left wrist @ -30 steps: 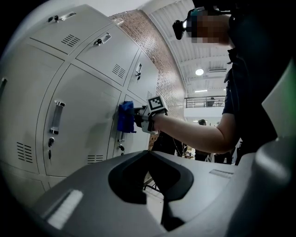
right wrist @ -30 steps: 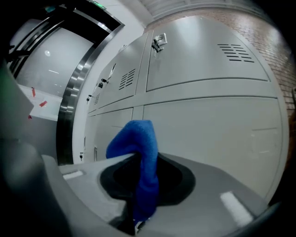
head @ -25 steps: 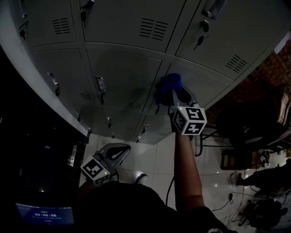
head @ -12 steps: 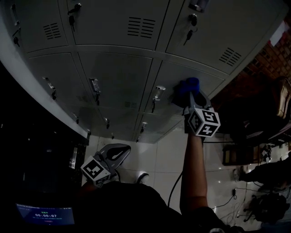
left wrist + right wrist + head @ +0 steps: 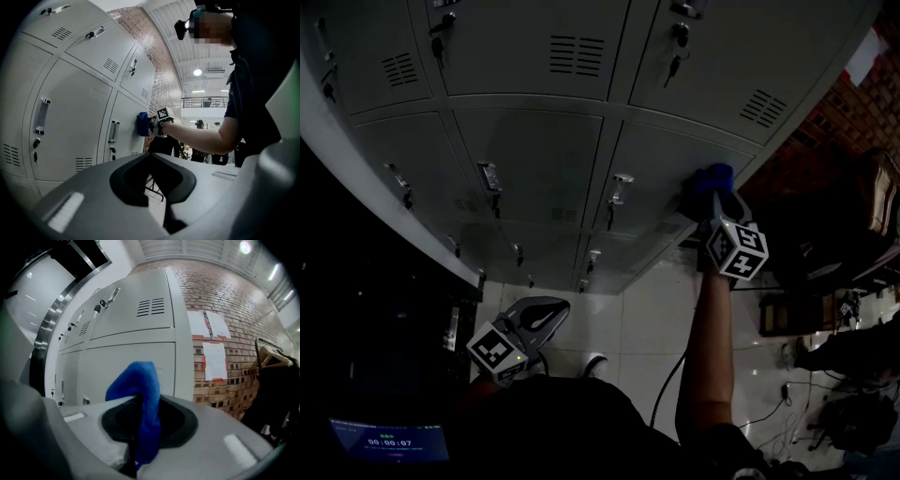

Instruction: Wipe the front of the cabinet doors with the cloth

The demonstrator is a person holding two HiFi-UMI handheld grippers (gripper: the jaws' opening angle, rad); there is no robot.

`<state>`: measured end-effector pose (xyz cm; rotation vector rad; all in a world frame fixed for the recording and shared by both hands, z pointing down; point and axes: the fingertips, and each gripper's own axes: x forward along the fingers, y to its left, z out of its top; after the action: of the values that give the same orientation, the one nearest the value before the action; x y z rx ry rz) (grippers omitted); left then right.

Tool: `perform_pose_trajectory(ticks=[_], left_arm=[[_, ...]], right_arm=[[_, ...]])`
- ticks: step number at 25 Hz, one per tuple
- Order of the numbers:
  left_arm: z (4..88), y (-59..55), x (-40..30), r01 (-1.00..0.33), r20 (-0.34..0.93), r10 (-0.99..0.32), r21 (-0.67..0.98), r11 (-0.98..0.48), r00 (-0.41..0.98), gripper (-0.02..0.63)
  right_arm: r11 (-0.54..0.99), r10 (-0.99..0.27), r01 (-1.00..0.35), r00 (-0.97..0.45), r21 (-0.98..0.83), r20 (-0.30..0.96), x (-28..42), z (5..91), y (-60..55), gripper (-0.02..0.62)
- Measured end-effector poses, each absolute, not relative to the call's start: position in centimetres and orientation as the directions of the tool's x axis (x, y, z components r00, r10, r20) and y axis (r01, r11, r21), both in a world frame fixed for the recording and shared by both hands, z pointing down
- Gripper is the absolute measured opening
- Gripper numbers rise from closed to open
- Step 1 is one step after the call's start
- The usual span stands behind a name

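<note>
1. Right of centre in the head view, the blue cloth (image 5: 710, 178) lies against a grey cabinet door (image 5: 652, 159), close to that door's right edge (the door's handle (image 5: 621, 186) sits well apart, further left in the frame).
2. The right gripper (image 5: 715, 199) has its jaws clamped on the cloth. In the right gripper view, a blue fold rises from between the closed jaws and bulges above their tips.
3. Just below the cloth in the head view sits that gripper's marker cube (image 5: 737, 251). The person's forearm (image 5: 708, 347) runs from it down toward the bottom edge.
4. At the centre of the left gripper view, the cloth is a small blue patch flat against the door front, with the right gripper just beside it.
5. The left gripper (image 5: 534, 317) hangs in the lower left of the head view, well apart from the doors and over the tiled floor (image 5: 628, 309). Its own view shows its jaws closed together with nothing between them.
6. At the right of the right gripper view, a brick wall (image 5: 234, 301) meets the cabinet's edge, with white paper sheets (image 5: 214, 359) stuck to it.
</note>
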<state>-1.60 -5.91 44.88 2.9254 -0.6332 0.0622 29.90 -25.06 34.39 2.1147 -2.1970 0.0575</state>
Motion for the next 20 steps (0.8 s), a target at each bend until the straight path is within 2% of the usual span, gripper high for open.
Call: perform_pose_trajectory(ticks=[11, 15, 20], left_arm=[[45.3, -5.3, -2.4, -0.428, 0.084, -0.42, 0.128, -0.895, 0.904, 0.0], [45.3, -5.2, -2.7, -0.432, 0.075, -0.425, 0.131, -0.892, 0.902, 0.0], [44.9, -5.3, -3.1, -0.442, 0.072, -0.436, 0.128, -0.888, 0.897, 0.0]], right_arm=[[-0.072, -0.994, -0.997, 0.072, 0.005, 0.079, 34.3, 34.7, -23.5, 0.067], [-0.006, -0.999, -1.0, 0.005, -0.016, 0.048, 30.8, 34.8, -22.9, 0.067], [0.153, -0.987, -0.988, -0.154, -0.024, 0.053, 22.2, 36.2, -23.4, 0.067]])
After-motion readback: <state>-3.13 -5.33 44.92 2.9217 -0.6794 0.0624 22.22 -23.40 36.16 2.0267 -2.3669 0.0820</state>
